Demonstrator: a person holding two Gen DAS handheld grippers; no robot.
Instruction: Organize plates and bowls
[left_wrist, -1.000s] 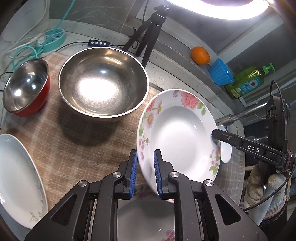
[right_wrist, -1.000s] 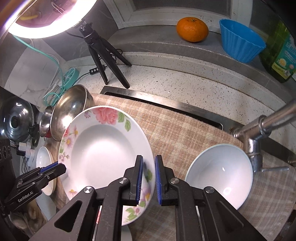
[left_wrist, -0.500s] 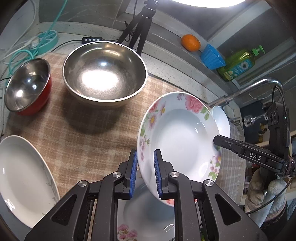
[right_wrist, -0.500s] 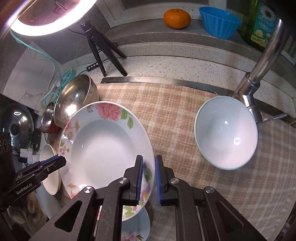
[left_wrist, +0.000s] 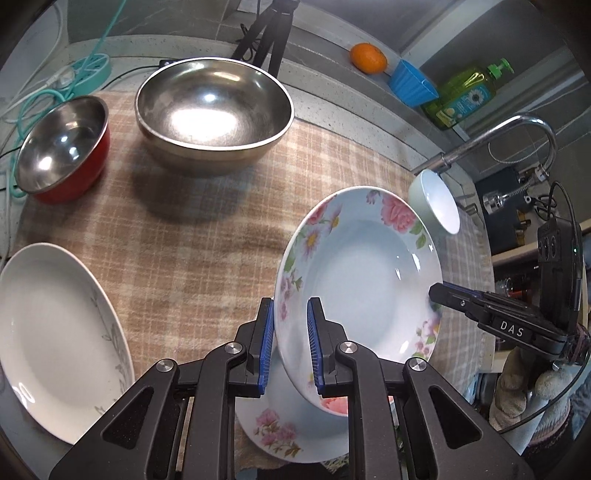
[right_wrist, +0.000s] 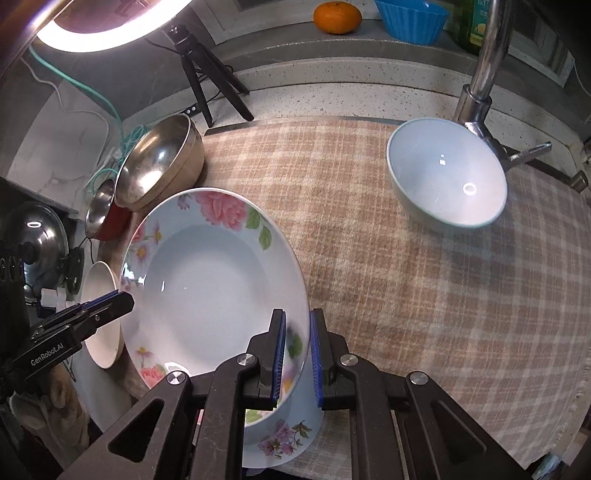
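Home kitchen: faucet, dish soap bottle, speckled stone counter.

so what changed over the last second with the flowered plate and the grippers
Both grippers carried the flowered plate toward the second flowered plate lying below; it now hangs partly over it. The left gripper and right gripper stayed clamped on opposite rims. The bowls and white plate stayed put.

Left gripper points steeply down, blue pads nearly together, clamped on the near-left rim of the floral plate. Right gripper also points steeply down, pads pinching the opposite rim of the same plate. The plate hangs tilted between the two. A gloved hand holds the right gripper at the far right.
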